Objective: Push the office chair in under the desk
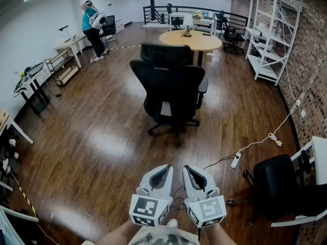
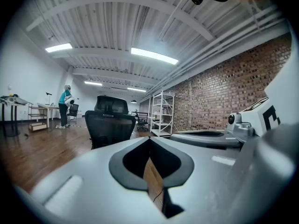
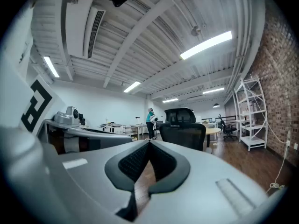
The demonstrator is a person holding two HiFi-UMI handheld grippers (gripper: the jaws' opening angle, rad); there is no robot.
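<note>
head view looks down on a dark, glossy plank floor (image 1: pixel 102 137) that mirrors the ceiling lights. the office chair (image 1: pixel 173 93) stands in the open middle of the room, on the near side of a round table (image 1: pixel 190 39) with a pale wooden top, its back turned to the camera. it is all black: a tall, broad backrest with a matte, fabric-like face, a separate headrest above, padded armrests at the sides, and a star-shaped base on casters. it is well apart from both grippers.

the left gripper (image 1: pixel 166 168) and right gripper (image 1: pixel 188 168) hang side by side at the bottom edge, smooth pale grey shells with dark ridged pads and a cube of black-and-white square markers on each. in the left gripper view the tips meet at a point with nothing between them; the right gripper view shows the same, jaws together and empty.

a rough red brick wall (image 1: pixel 306 60) runs along the right, with a white metal shelf unit (image 1: pixel 268 34) against it.
</note>
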